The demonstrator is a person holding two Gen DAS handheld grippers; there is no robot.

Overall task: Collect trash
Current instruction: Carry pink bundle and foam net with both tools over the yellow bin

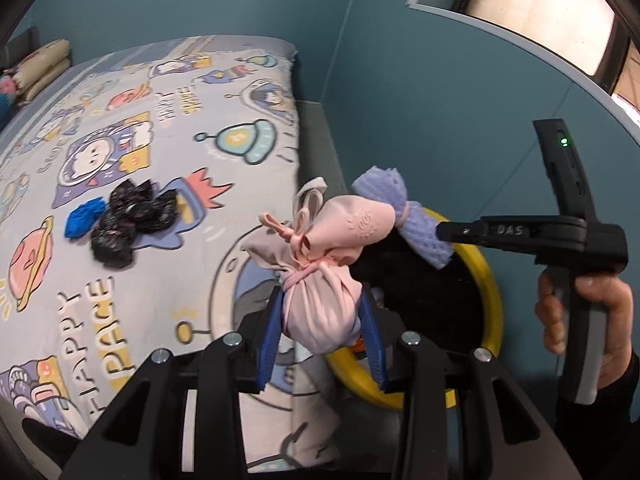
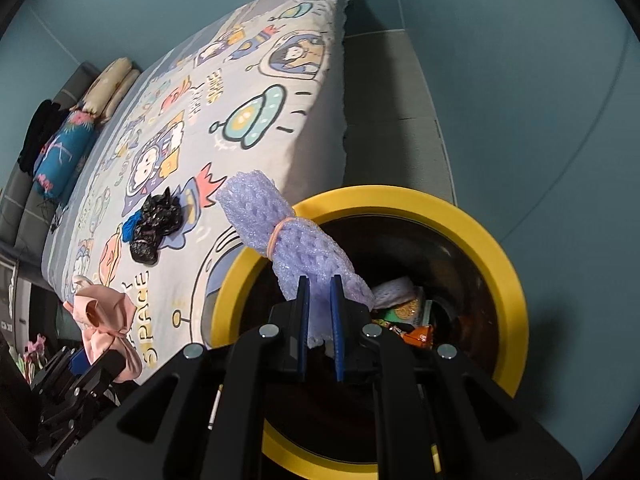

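Both loads are at the drop-off step: the right gripper (image 2: 320, 312) pinches the purple foam net (image 2: 296, 248) above the yellow-rimmed bin (image 2: 496, 248), and the left gripper (image 1: 320, 320) clamps the pink bundle (image 1: 320, 280) just beside the rim. Next, each likely needs centring over the opening before its jaws let go. A black bag (image 1: 132, 220) waits on the bed (image 1: 160, 120).

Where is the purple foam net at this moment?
The purple foam net is clamped in the right gripper, over the near rim of the yellow-rimmed bin beside the bed; in the left wrist view it sits behind the pink bundle.

Bundle (image 1: 320, 312): pink cloth, smooth, matt. Netting (image 2: 296, 248): lilac foam mesh, rough. Bin (image 2: 508, 264): yellow plastic rim, smooth. Bags (image 1: 132, 220): black film, crinkled, glossy. Sheet (image 1: 160, 120): printed cloth, matt.
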